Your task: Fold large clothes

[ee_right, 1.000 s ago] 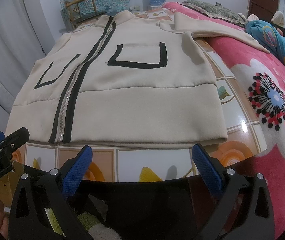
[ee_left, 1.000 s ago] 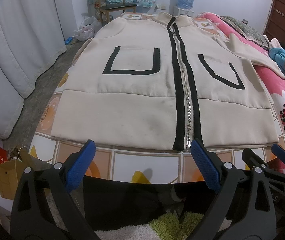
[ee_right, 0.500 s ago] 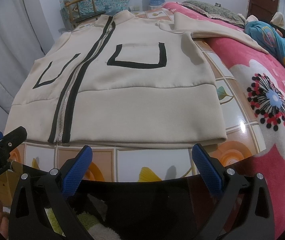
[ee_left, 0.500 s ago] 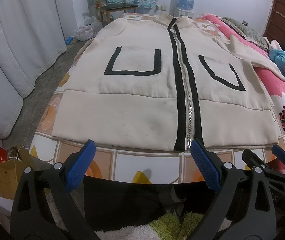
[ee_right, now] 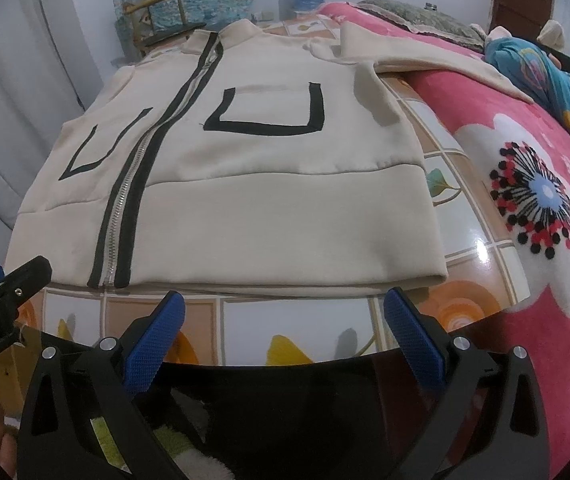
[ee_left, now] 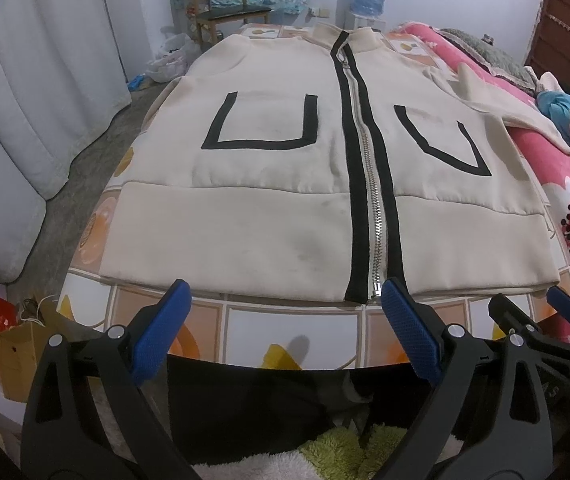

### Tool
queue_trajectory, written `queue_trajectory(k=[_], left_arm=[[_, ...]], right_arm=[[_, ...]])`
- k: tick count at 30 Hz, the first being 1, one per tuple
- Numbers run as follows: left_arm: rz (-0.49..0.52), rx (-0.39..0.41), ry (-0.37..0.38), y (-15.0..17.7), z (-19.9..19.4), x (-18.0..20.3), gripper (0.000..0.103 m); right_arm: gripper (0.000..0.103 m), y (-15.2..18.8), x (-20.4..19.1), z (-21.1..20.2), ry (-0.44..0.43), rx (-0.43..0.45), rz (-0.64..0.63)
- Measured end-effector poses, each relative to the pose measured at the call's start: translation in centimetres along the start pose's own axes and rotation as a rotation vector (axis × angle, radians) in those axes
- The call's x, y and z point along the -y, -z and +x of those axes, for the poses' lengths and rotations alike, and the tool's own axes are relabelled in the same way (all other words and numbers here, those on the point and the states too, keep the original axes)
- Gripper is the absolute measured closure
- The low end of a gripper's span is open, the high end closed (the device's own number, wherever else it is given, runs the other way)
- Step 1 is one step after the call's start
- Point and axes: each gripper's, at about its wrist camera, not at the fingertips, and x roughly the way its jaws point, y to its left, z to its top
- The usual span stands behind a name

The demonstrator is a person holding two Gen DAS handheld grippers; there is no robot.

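2 grippers, the left gripper (ee_left: 285, 304) and right gripper (ee_right: 283, 312), hover spread and empty just short of the hem of the cream jacket (ee_left: 285, 184), laid flat and zipped on the bed (ee_right: 465, 240), seemingly ready for folding.

Matt cream cloth jacket (ee_left: 269, 216) with metal zip (ee_left: 375, 216) on a glossy tile-print sheet (ee_right: 481, 248); plush pink blanket (ee_right: 565, 320).
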Motion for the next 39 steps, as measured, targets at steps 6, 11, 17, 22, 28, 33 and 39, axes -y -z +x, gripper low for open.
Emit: queue_trajectory(k=[6,11,17,22,28,33,39], left_arm=[[0.013,-0.012,-0.012,-0.3,0.7,0.1,0.011],[0.017,0.001,-0.037,-0.8,1.0,-0.2,0.011],[0.03,0.022,-0.07,-1.4,1.4,-0.4,0.011],[0.073,0.059,-0.072,-1.7,1.7,-0.1,0.011],[0.085,0.112,0.073,-1.6,1.6,-0.2,0.011],[0.049,0.097,0.166,-1.9,2.0,-1.1,0.011],[-0.003,0.132,0.138,-2.2,2.2,-3.5,0.011]], right_arm=[[0.006,-0.3,0.2,0.1,0.017,0.012,0.002],[0.006,-0.7,0.6,0.4,0.03,0.016,0.008],[0.006,-1.4,1.1,0.9,0.048,0.028,-0.011],[0.006,-1.9,1.6,1.2,0.057,0.042,-0.018],[0.006,-2.1,2.5,1.6,0.047,0.05,-0.014],[0.006,-2.3,4.9,1.8,-0.016,0.055,0.027],[0.006,-2.8,9.3,2.1,-0.018,0.058,0.111]])
